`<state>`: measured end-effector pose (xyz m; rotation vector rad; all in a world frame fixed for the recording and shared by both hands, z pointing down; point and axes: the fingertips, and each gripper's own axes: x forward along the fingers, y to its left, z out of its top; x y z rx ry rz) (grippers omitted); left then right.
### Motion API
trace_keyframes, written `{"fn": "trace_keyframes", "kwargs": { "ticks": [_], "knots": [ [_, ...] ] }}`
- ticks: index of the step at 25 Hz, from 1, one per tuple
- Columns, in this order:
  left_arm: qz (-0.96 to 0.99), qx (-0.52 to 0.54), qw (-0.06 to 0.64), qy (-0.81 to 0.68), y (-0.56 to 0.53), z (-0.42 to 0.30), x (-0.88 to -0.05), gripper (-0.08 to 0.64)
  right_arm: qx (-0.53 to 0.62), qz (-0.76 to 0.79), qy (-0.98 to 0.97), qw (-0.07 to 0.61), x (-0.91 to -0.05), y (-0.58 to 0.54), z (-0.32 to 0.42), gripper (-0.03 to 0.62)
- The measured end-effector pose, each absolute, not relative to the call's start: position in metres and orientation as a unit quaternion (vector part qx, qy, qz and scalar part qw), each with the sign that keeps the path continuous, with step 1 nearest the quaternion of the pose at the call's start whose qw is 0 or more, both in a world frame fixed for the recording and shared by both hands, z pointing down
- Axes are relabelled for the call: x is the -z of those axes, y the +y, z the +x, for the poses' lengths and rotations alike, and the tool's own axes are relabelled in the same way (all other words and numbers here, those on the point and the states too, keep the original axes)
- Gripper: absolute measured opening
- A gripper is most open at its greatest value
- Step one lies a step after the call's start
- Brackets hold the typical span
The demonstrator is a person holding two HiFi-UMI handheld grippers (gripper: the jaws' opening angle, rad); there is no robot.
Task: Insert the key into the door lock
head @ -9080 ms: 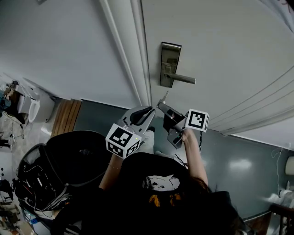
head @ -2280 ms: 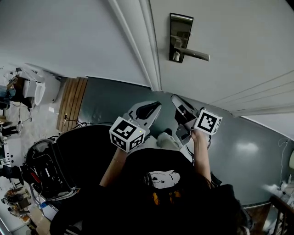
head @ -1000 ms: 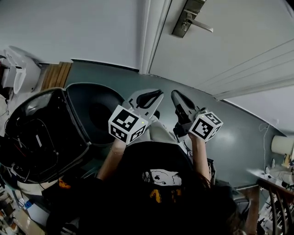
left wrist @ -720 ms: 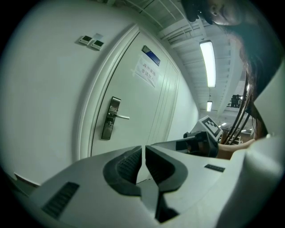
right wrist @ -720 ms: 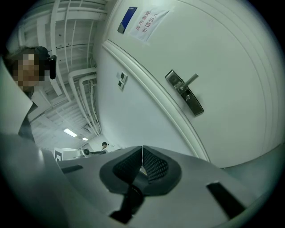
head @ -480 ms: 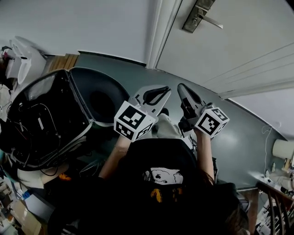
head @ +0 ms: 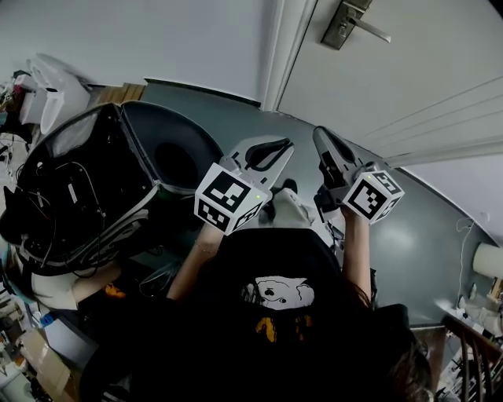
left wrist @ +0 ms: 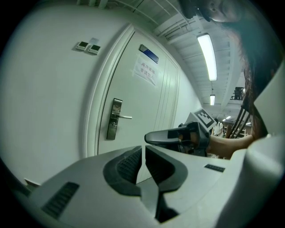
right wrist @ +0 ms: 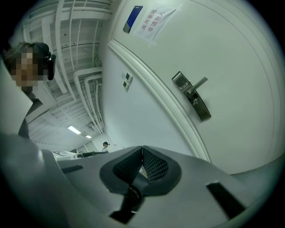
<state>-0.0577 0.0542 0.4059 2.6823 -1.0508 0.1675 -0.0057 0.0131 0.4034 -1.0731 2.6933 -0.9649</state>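
The silver lock plate with its lever handle (head: 346,23) sits on the white door at the top of the head view, far from both grippers. It also shows in the left gripper view as the lock plate (left wrist: 116,118) and in the right gripper view as the lock plate (right wrist: 191,95). My left gripper (head: 287,144) (left wrist: 143,147) is shut with nothing in it. My right gripper (head: 318,132) (right wrist: 142,148) is held beside it, also shut and empty. I see no key in any view. Both grippers hang over the grey floor, pointing toward the door.
A black cart full of cables (head: 71,188) and a black round seat (head: 173,157) stand at the left. The white door frame (head: 283,47) runs beside the lock. A paper notice (left wrist: 144,71) hangs on the door. A distant person (right wrist: 105,145) stands down the corridor.
The person has backed away from the door, so the lock has slid to the top edge. Earlier the right gripper held a key by the lock; now it holds none.
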Motion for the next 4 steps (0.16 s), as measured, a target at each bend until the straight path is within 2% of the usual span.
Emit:
{"fn": "trace_keyframes", "kwargs": {
  "ticks": [4],
  "knots": [
    [0.921, -0.056, 0.132, -0.362, 0.064, -0.053, -0.408, 0.029, 0.312, -0.359, 0.879, 0.033, -0.406, 0.019, 0.008, 0.005]
  ]
}}
